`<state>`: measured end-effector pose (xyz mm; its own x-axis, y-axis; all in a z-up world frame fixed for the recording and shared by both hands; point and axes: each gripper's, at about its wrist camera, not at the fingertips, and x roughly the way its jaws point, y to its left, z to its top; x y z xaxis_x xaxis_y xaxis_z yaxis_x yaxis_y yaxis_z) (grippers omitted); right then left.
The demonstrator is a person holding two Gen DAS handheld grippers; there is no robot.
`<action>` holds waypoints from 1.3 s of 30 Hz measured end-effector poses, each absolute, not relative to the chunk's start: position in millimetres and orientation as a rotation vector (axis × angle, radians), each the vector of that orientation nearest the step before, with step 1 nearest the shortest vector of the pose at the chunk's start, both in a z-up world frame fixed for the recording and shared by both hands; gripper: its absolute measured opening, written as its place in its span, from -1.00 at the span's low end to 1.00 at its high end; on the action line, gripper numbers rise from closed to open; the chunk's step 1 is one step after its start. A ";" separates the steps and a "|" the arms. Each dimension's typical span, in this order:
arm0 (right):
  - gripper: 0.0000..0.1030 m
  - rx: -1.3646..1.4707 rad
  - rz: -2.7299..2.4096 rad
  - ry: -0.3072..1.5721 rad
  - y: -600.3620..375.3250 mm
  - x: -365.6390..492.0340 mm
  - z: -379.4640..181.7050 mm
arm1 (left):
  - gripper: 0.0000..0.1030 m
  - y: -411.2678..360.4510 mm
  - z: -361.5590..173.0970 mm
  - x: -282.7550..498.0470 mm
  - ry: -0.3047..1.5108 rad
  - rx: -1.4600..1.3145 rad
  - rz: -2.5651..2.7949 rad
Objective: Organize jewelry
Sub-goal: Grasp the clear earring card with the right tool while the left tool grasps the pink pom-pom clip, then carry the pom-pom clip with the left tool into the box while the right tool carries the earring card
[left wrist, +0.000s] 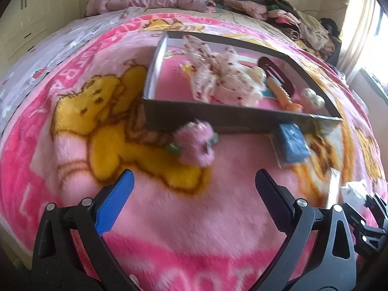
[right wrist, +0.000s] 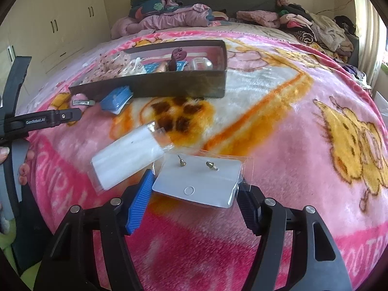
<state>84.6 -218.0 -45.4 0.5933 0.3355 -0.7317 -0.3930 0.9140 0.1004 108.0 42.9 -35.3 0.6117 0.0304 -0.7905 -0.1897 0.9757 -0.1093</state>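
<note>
Clamped between the right gripper (right wrist: 194, 194) fingers sits an earring card (right wrist: 197, 184) (bagged). Left gripper (left wrist: 194, 189) gapes empty; ahead, pink clip (left wrist: 196, 145) and blue packet (left wrist: 293, 145) lie outside the half-filled box (left wrist: 218, 118).

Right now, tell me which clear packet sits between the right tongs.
The earring card packet, showing two stud backs; the other packet holds plain white contents, up-left.
</note>
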 end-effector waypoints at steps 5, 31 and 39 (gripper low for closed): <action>0.13 -0.067 0.407 0.835 -220.1 92.2 -42.9 | 0.35 52.2 -35.0 117.9 0.909 -0.224 0.128; 0.05 -0.132 0.508 0.760 -162.5 120.6 9.5 | -0.49 65.8 -5.0 106.3 0.869 -0.262 0.039; 0.05 -0.145 0.562 0.738 -137.3 133.5 23.5 | -0.49 76.5 8.9 108.6 0.842 -0.273 0.043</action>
